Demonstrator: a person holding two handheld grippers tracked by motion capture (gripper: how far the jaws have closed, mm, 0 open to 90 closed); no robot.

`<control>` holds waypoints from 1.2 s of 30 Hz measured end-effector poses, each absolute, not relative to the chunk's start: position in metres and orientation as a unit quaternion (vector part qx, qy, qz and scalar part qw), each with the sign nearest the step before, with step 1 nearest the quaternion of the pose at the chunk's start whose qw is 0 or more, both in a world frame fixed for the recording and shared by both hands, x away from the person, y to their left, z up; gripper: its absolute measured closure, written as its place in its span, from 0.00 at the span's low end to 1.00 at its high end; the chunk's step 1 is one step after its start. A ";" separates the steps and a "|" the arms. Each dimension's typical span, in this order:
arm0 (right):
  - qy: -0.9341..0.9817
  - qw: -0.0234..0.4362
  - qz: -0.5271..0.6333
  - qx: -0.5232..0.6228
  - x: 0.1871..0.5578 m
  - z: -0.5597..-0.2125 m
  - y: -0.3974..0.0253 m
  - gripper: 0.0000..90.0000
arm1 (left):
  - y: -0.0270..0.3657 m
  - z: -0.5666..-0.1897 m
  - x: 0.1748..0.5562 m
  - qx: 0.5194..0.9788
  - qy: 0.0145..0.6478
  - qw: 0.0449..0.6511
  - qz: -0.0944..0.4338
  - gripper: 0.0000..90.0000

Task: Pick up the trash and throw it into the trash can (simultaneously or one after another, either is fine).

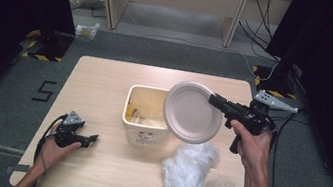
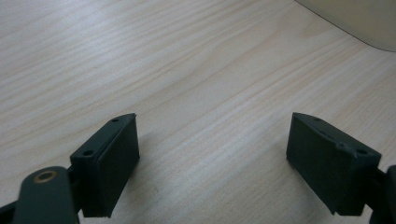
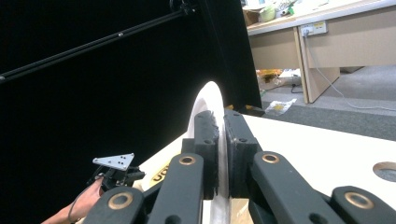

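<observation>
Seen from above: a pale wooden table (image 1: 105,84) at frame centre, dark floor around it. Near the middle, a cream square tub (image 1: 142,120), open at the top, with crumpled wrappers inside. Over the tub's right edge, a round white lid (image 1: 191,111), tilted steeply with its flat face toward the camera, lifted clear of the table. Pinched at the lid's right rim by the right gripper (image 1: 218,101), reaching in from the right of the frame, held in a hand (image 1: 251,145) just below it. From the right gripper view: the two black jaws pressed together on the lid's thin edge (image 3: 205,100), lid rising edge-on between them.

At lower left of the high view, the left gripper (image 1: 92,138), low over the table and pointing right toward the tub. From the left gripper view: jaws spread wide with nothing between them, bare wood below, a corner of the tub (image 2: 355,21) at upper right.

At lower right of the table, a heap of crumpled clear plastic (image 1: 192,171).

Likely the deciding relation: lid directly right of and above the tub's opening, needing to swing flat and left to seat. Right hand far nearer; left well apart.
</observation>
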State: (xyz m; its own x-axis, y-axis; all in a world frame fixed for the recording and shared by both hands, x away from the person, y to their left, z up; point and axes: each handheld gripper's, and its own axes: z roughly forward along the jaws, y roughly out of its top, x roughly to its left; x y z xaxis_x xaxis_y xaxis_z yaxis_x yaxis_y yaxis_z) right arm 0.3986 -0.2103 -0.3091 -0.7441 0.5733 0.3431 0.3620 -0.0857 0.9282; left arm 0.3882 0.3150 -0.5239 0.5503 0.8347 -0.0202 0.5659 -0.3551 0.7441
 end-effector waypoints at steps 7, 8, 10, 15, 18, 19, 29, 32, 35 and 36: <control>0.676 0.086 0.645 0.345 0.406 -0.307 -0.199 0.95 | 0.315 -0.524 0.388 0.802 0.437 0.363 0.185 0.18; 0.678 0.086 0.644 0.344 0.407 -0.307 -0.197 0.95 | 0.315 -0.524 0.388 0.802 0.437 0.363 0.186 0.18; 0.680 0.084 0.642 0.345 0.410 -0.306 -0.193 0.95 | 0.315 -0.524 0.388 0.802 0.436 0.363 0.185 0.18; 0.681 0.083 0.638 0.349 0.421 -0.306 -0.184 0.95 | 0.315 -0.524 0.388 0.802 0.437 0.363 0.185 0.18; 0.681 0.080 0.637 0.352 0.427 -0.307 -0.178 0.95 | 0.315 -0.524 0.388 0.802 0.436 0.363 0.185 0.18; 0.681 0.079 0.637 0.353 0.429 -0.308 -0.176 0.95 | 0.315 -0.524 0.388 0.801 0.437 0.364 0.186 0.18; 0.676 0.071 0.642 0.355 0.443 -0.311 -0.158 0.95 | 0.315 -0.524 0.388 0.802 0.437 0.363 0.185 0.18; 0.676 0.069 0.642 0.356 0.447 -0.314 -0.153 0.95 | 0.315 -0.524 0.388 0.801 0.437 0.364 0.186 0.18; 0.677 0.067 0.638 0.360 0.453 -0.318 -0.146 0.95 | 0.315 -0.524 0.388 0.801 0.436 0.364 0.186 0.18; 0.678 0.065 0.636 0.362 0.454 -0.319 -0.144 0.95 | 0.315 -0.524 0.388 0.801 0.436 0.364 0.186 0.18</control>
State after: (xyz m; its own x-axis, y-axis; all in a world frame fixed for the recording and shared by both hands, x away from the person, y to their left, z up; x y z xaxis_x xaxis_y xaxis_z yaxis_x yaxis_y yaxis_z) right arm 0.4537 -0.1441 -0.3194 -0.7290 0.5734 0.3737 0.4090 -0.0729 0.9096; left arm 0.3882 0.3149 -0.5241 0.5496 0.8352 -0.0193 0.5641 -0.3539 0.7460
